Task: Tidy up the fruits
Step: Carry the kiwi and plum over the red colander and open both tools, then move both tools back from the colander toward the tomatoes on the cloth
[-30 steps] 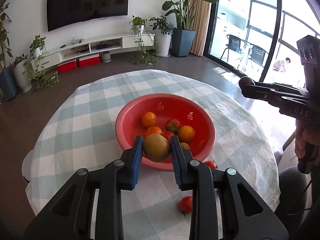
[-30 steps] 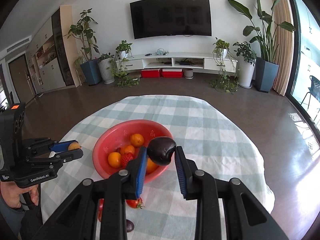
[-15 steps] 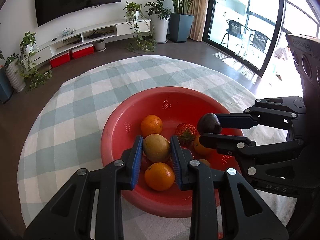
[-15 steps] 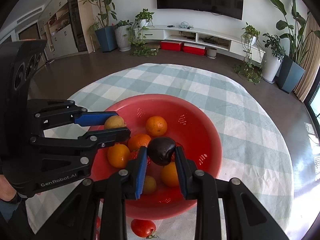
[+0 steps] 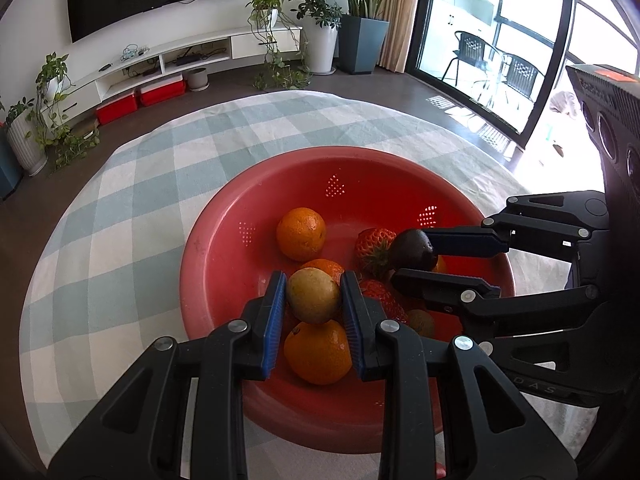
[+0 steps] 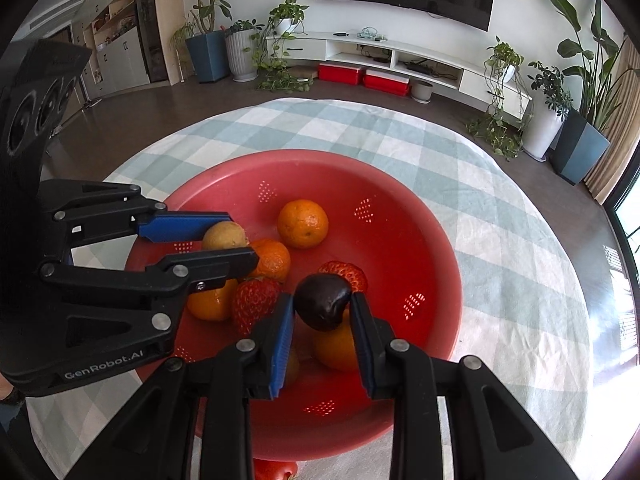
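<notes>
Both tools have come lower into the bowl since half a second ago, and the fruits under them look nearer. The left tool (image 5: 313, 298) grips a yellow-green round fruit (image 5: 313, 296) between its blue pads, just above an orange (image 5: 318, 352). The right tool (image 6: 322, 306) holds a dark brown, avocado-like fruit (image 6: 322, 306) in the same way, and this fruit hangs over another orange (image 6: 338, 346) near the front of the bowl. Both held fruits are inside the rim of the red colander bowl (image 5: 224, 240). In the bowl lie also one orange (image 5: 301, 233) toward the far side, one more (image 6: 272, 260) behind the left tool, and strawberries (image 5: 374, 250) in the middle. The bowl stands on the bench, which is covered with a green and white checked cloth (image 5: 132, 208). At the near edge of the bowl a tomato (image 6: 274, 471) lies on the cloth, partly hidden.
</notes>
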Motion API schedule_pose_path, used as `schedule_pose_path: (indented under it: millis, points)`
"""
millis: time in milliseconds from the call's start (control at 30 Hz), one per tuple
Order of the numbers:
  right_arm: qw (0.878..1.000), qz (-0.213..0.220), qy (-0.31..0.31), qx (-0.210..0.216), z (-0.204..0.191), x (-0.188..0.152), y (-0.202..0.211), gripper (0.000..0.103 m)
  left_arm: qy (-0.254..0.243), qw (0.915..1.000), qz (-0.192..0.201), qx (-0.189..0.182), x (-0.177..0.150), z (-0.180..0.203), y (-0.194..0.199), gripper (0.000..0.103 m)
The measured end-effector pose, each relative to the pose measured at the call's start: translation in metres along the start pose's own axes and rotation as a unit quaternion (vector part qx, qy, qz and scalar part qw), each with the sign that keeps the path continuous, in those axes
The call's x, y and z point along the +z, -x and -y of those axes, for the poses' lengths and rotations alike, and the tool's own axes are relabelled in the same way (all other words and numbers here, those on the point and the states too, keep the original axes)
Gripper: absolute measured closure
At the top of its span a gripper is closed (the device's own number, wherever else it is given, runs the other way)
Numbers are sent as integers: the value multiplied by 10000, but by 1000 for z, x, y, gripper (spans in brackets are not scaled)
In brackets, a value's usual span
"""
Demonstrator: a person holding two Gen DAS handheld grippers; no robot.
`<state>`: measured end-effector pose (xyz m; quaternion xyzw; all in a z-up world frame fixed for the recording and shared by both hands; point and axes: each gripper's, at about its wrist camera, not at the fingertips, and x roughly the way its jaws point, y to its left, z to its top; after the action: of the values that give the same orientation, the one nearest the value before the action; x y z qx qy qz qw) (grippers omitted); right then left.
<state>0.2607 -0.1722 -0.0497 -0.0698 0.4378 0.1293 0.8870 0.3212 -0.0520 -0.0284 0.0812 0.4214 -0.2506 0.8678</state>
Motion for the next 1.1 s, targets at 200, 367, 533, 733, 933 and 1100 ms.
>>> schedule_pose_path:
  millis: [200,367,533,733,933,1100]
  points:
    - [10000,9,4,-26,-1,0,-1,72,-6,10000,-6,5,-1,0,-3,77]
    - [10000,-3,14,-45,-2,0,-1,70,8,10000,5,15,-1,0,-2,76]
    - [9999,49,-23,-94,-2,-2,7,64,91,9999,90,91,-1,-1,6,57]
    - [9992,365,-70,-163,-4,-9,35,53,234,9990,350,164,-6,-3,34,31]
    - [9972,664,-348,23,-5,-32,71,34,207,9975,652,174,-16,7,71,13]
    - [9948,782,-631,143,-10,-65,91,28,178,9970,733,194,-43,22,99,2]
